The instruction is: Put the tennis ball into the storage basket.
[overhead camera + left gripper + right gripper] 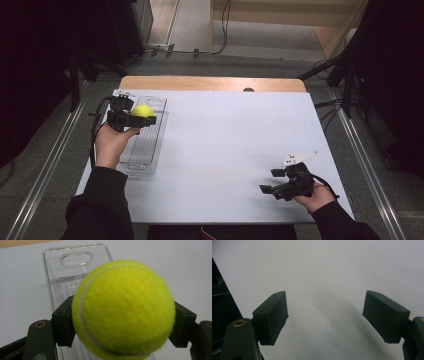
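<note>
A yellow-green tennis ball (pixel 142 110) (pixel 123 308) is clamped between the pads of my left gripper (pixel 145 118) (pixel 123 325), held above a clear plastic tray (pixel 145 137) (pixel 62 277) at the table's left side. In the left gripper view the ball hides most of the tray below it. At the table's front right, my right gripper (pixel 267 181) (pixel 325 317) stands open with nothing between its fingers, only bare white tabletop (pixel 324 270) ahead of it.
The white tabletop (pixel 230 140) spreads between the two hands. The tray has a cut-out handle (pixel 76 258) at its far end. Beyond the table's wooden far edge (pixel 210 82) lie cables and dark stands on the floor.
</note>
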{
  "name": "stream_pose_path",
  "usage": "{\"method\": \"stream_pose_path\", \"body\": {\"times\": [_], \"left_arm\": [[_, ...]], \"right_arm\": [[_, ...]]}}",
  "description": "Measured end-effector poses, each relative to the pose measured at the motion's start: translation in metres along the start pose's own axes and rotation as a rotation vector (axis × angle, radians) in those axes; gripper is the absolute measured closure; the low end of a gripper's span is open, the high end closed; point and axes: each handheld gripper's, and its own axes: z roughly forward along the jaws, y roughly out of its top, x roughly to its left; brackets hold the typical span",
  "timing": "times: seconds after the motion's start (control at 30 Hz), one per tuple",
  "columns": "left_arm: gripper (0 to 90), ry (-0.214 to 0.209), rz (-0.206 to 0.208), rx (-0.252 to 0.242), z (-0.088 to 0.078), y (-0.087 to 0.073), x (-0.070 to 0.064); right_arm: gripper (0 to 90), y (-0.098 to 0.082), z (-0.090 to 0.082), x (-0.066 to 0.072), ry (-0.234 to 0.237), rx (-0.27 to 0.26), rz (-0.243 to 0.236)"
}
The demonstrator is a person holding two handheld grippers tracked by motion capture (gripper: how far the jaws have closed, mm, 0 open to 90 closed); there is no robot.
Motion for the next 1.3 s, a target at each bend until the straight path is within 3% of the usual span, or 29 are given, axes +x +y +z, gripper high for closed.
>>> {"method": "stream_pose_path", "body": {"times": [1.3], "left_arm": [[25.3,0.022,-0.016,0.034,0.024,-0.012,0.007]], "right_arm": [[18.2,0.0,0.0,0.0,0.0,0.005,-0.002]]}}
